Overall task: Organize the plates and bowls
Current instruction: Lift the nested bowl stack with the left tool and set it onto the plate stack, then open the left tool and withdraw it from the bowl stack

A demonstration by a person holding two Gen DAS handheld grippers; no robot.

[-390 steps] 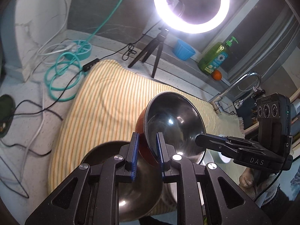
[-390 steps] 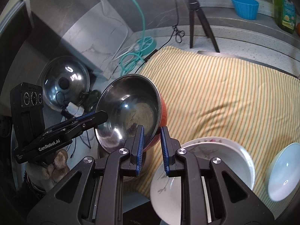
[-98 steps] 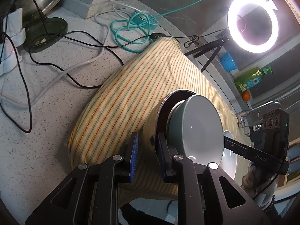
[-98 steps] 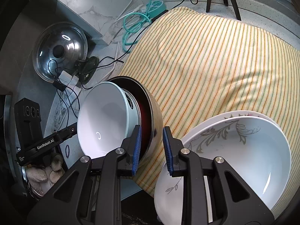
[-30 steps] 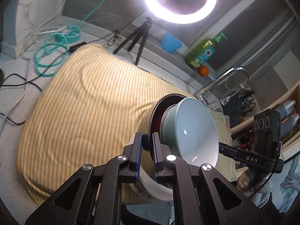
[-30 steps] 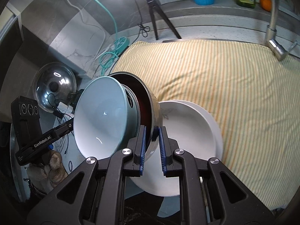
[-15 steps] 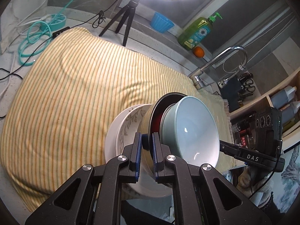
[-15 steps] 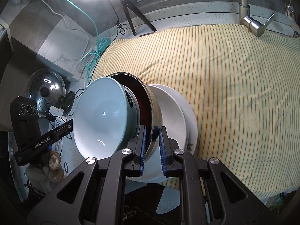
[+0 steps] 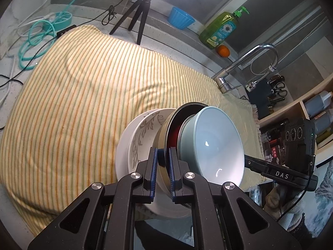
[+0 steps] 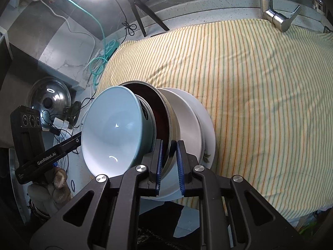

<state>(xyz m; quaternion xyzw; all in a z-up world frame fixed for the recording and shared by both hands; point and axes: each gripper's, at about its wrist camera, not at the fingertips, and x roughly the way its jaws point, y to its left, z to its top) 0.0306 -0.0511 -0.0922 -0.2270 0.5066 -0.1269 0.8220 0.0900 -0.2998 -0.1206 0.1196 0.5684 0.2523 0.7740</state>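
Note:
A steel bowl with a red inside (image 9: 169, 128) (image 10: 169, 123) holds a pale blue bowl (image 9: 216, 143) (image 10: 112, 133) nested in it. Both sit in a white patterned bowl (image 9: 143, 129) (image 10: 187, 112) on a white plate (image 10: 209, 129) on the striped cloth. My left gripper (image 9: 161, 166) is shut on the steel bowl's rim from one side. My right gripper (image 10: 169, 163) is shut on the rim from the opposite side; its jaws stand a little wider than before. Each gripper shows in the other's view, the right one (image 9: 276, 171) and the left one (image 10: 50, 156).
The yellow striped cloth (image 9: 83, 87) (image 10: 260, 87) covers the counter. A ring light on a tripod (image 9: 139, 20), a blue cup (image 9: 180, 19), a soap bottle (image 9: 220, 31), an orange (image 9: 223, 51) and a faucet (image 9: 245, 62) stand at the back. Cables (image 9: 35, 35) and a pot lid (image 10: 50, 98) lie to the left.
The nested steel and blue bowls have come down into the white patterned bowl. My right gripper's jaws have parted slightly on the rim.

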